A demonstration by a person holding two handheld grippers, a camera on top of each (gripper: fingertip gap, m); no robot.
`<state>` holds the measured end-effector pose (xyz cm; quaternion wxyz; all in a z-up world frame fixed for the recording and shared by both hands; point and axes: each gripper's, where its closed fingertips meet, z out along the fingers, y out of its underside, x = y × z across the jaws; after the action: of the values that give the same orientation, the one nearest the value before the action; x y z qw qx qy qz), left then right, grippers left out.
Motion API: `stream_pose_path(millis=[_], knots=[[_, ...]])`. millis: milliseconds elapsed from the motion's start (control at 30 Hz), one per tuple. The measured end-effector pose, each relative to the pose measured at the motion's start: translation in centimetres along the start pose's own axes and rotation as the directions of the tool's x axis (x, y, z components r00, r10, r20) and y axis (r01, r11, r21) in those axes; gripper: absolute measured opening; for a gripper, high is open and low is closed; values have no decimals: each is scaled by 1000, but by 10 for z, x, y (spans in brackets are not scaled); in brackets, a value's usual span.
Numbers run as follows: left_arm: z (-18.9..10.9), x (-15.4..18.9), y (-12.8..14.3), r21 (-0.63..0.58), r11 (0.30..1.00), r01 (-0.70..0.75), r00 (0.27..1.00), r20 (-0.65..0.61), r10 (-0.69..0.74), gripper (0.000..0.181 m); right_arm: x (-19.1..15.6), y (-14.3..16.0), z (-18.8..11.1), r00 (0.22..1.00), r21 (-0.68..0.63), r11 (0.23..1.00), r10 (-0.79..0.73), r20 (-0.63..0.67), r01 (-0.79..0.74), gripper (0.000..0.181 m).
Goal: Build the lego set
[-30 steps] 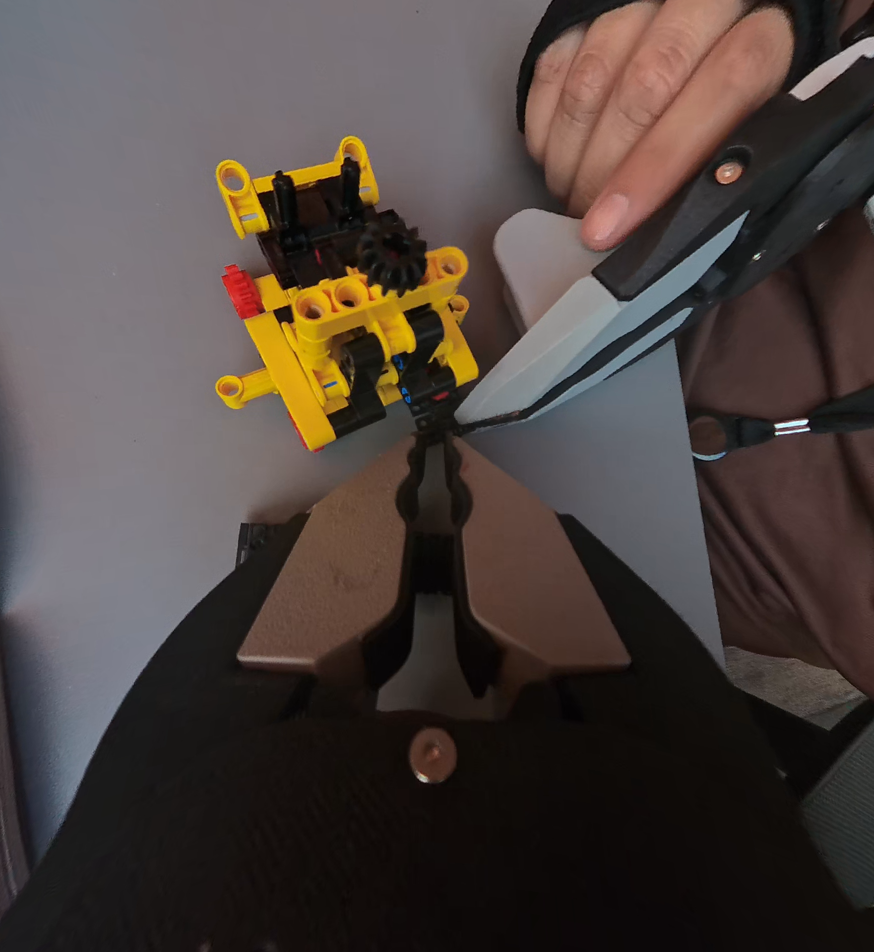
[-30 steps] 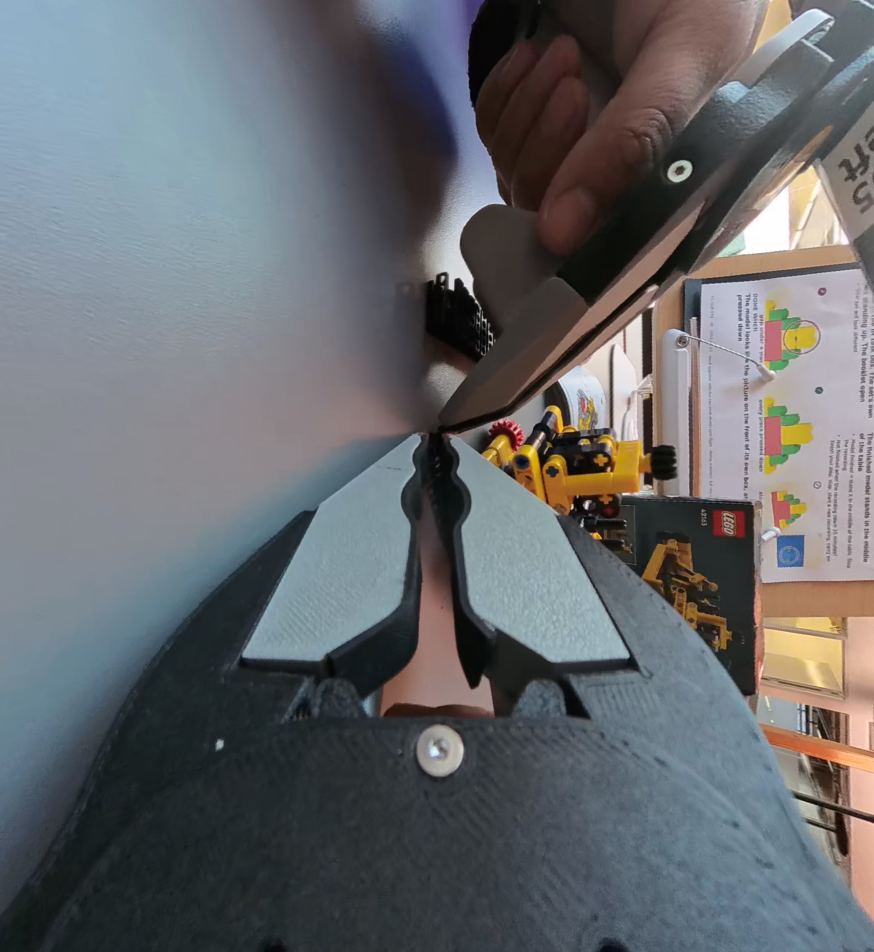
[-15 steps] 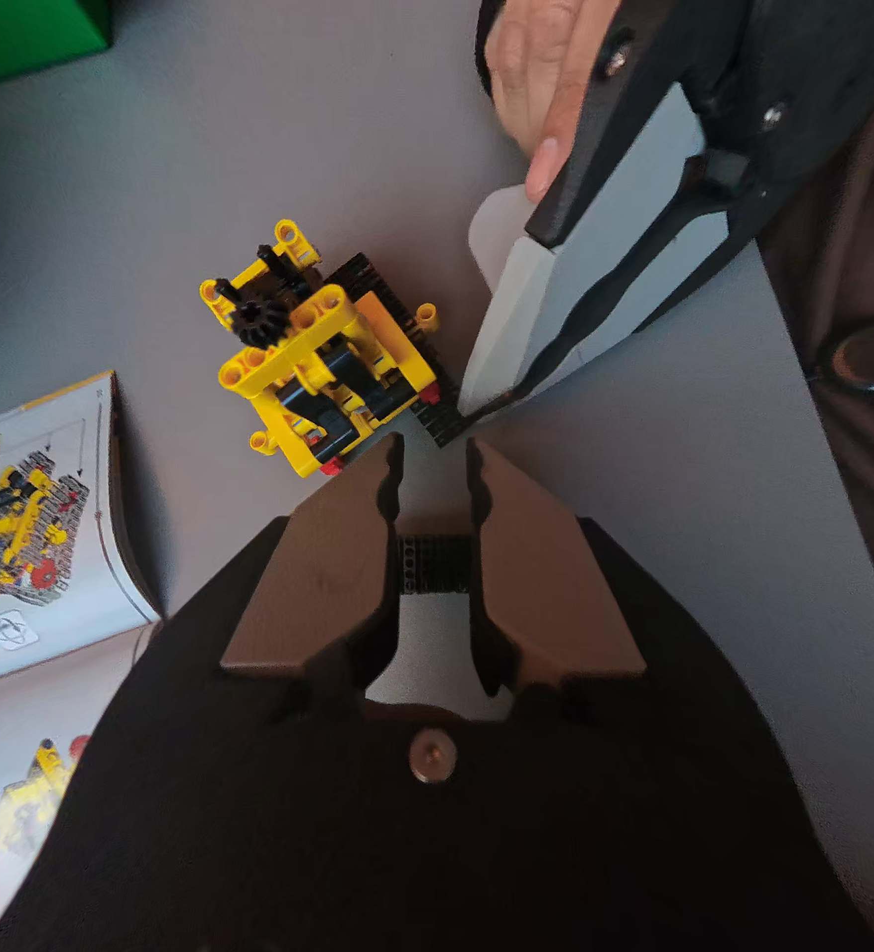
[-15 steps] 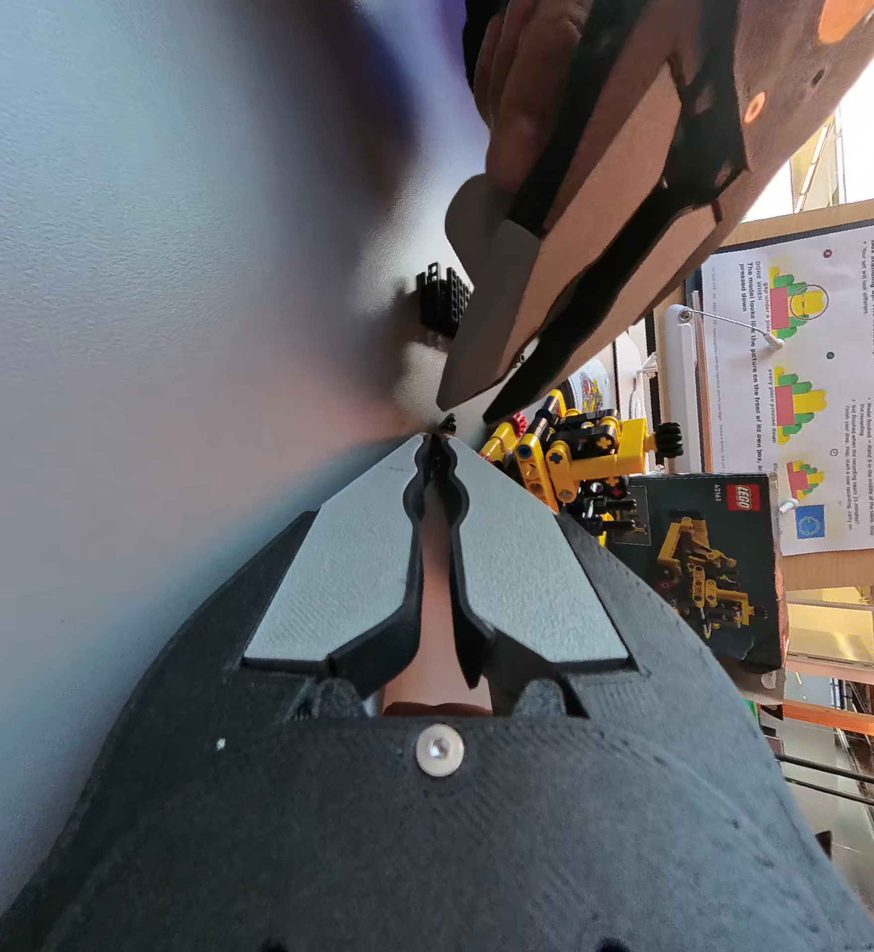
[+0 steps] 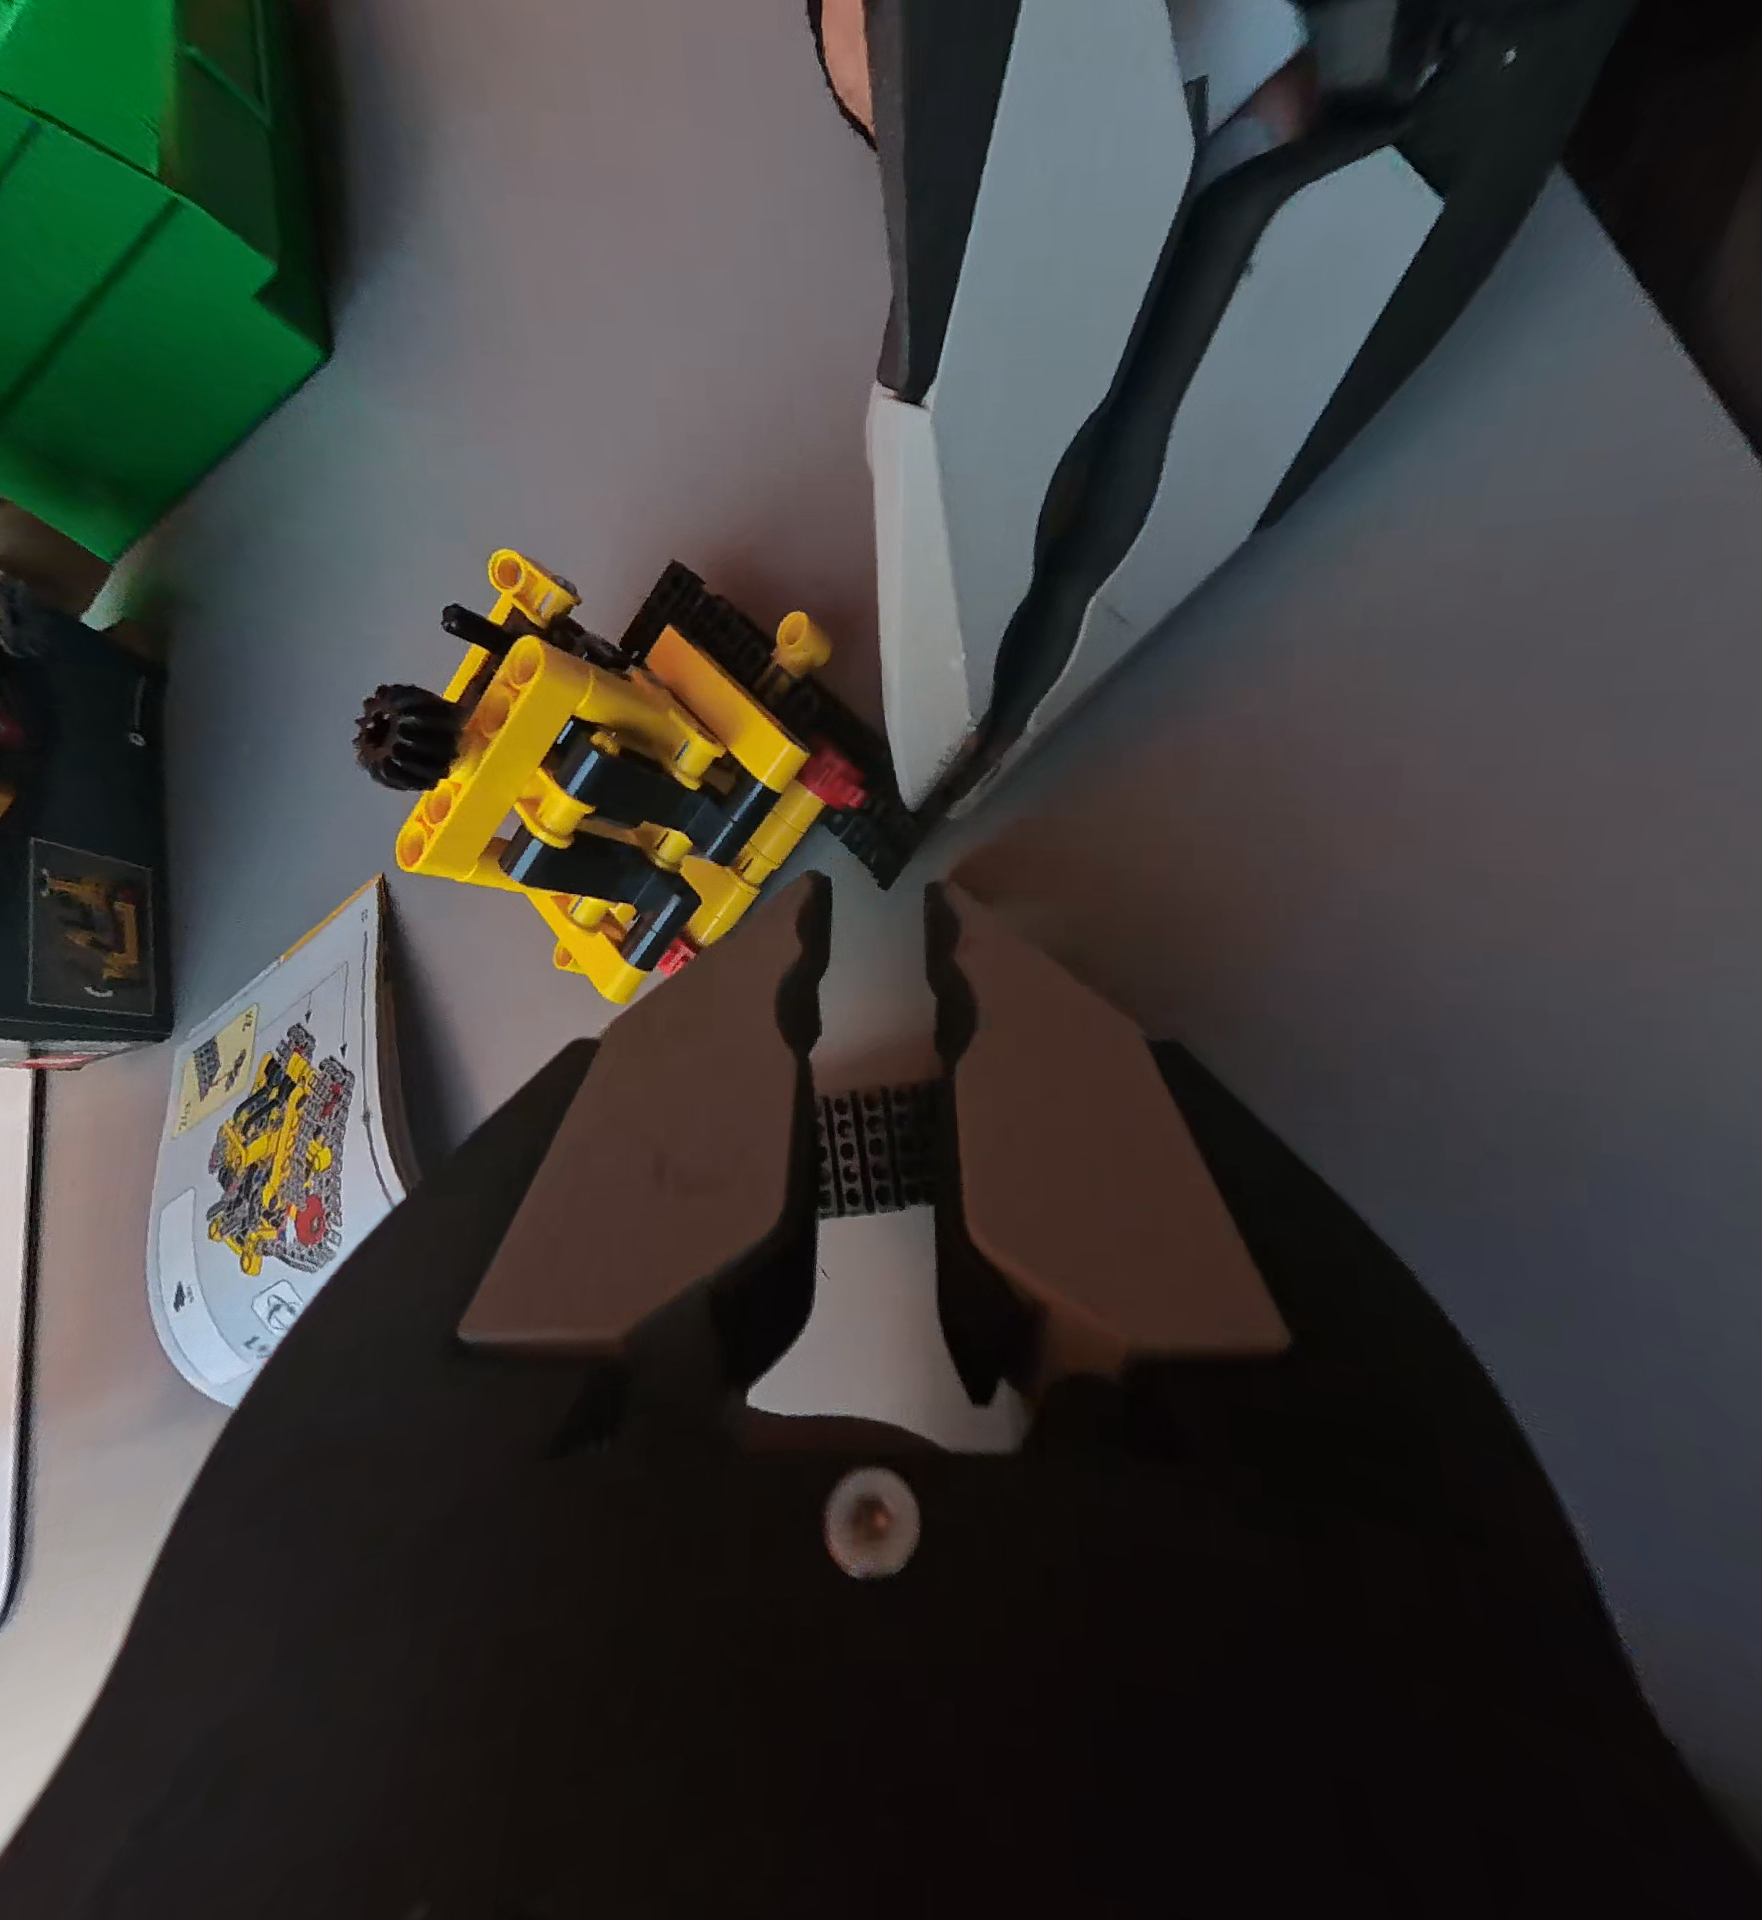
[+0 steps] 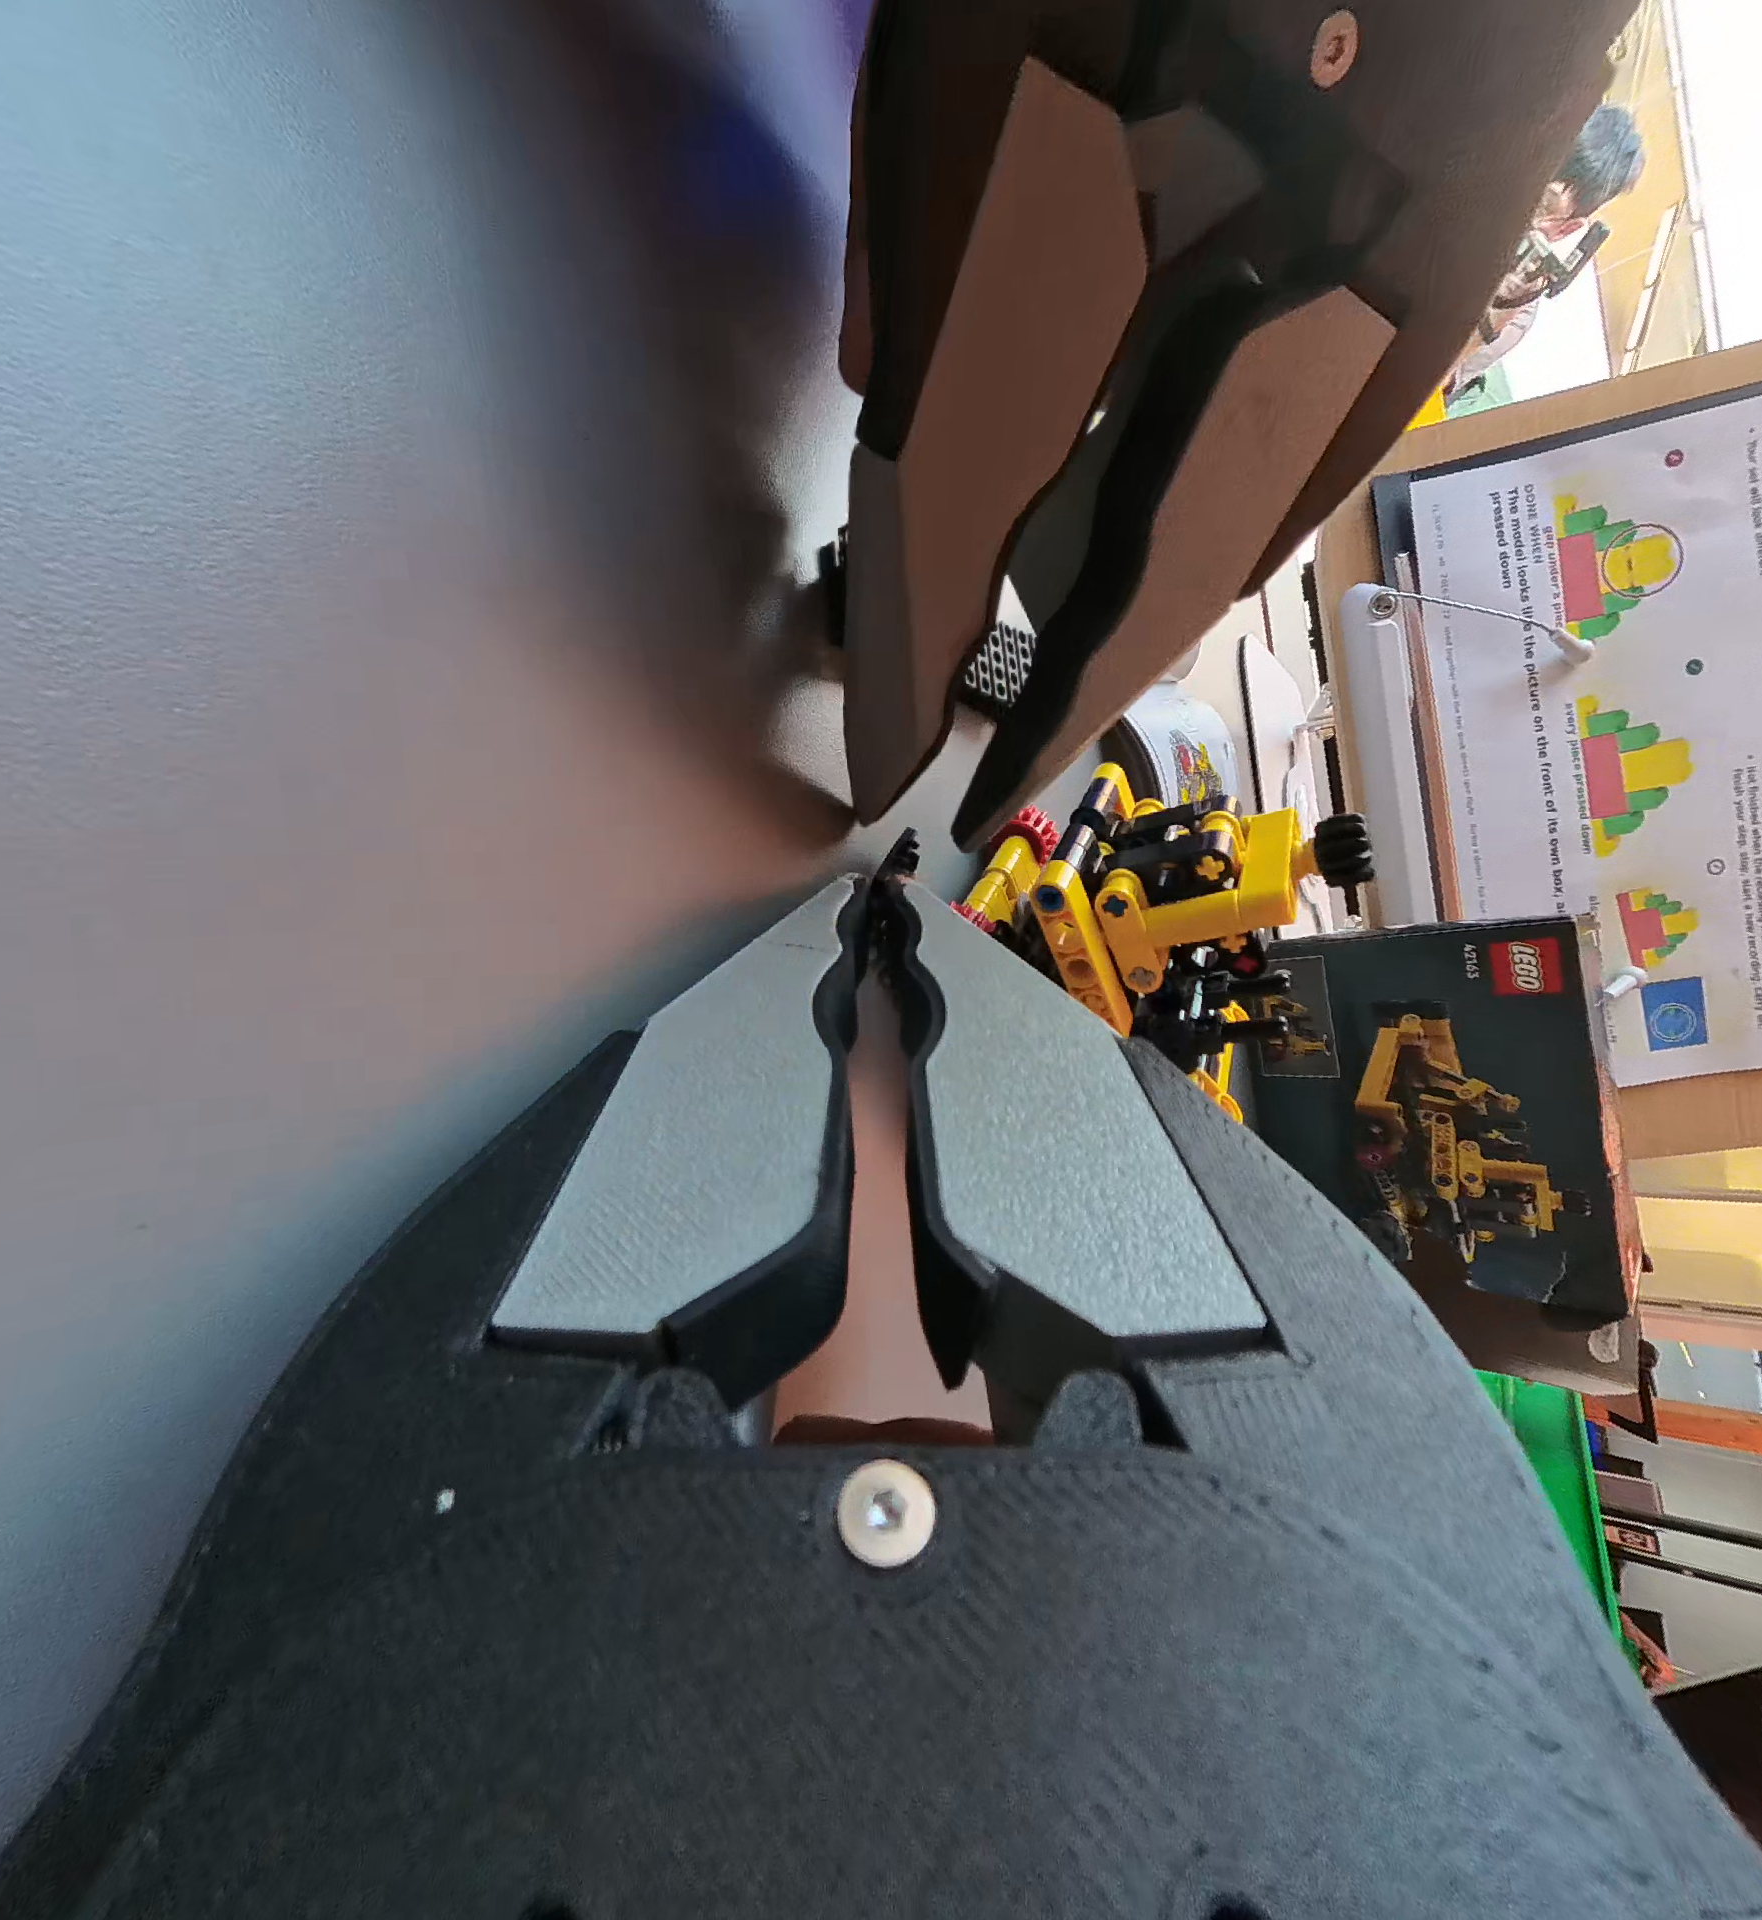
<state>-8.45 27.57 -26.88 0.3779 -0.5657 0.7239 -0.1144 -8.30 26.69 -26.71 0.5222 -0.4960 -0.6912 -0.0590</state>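
Glossy plastic model (image 5: 607,790), matt table (image 5: 1376,935)

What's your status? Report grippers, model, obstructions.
Left gripper open, empty. Right gripper shut on small black piece, tips at the track of the yellow model. Booklet and box beside it, nothing blocking.

Bare grey table (image 5: 1479,935) to the right: open passage. Left side crowded: yellow-and-black model (image 5: 607,790) just ahead-left of the left gripper (image 5: 875,899), fingers apart; booklet (image 5: 274,1132), dark box (image 5: 46,852) and green bin (image 5: 98,260) beyond. Right gripper (image 5: 934,805), pinched on a black track strip (image 6: 896,894), blocks the way straight ahead.
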Motion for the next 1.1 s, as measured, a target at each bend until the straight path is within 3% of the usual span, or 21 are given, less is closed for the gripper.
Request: stream_pose_path(millis=[400, 633, 1100], knots=[[4, 0, -3, 56, 998, -25, 1000, 14, 24, 0, 3, 0, -3, 999, 12, 999, 32, -12, -31, 0], [3, 0, -5, 112, 994, -2, 1000, 2, 2, 2, 4, 0, -6, 999, 18, 999, 39, -15, -39, 0], [4, 1, -4, 115, 993, -22, 1000, -8, 23, 0, 0, 0, -6, 1000, 18, 999, 31, 4, -31, 0]])
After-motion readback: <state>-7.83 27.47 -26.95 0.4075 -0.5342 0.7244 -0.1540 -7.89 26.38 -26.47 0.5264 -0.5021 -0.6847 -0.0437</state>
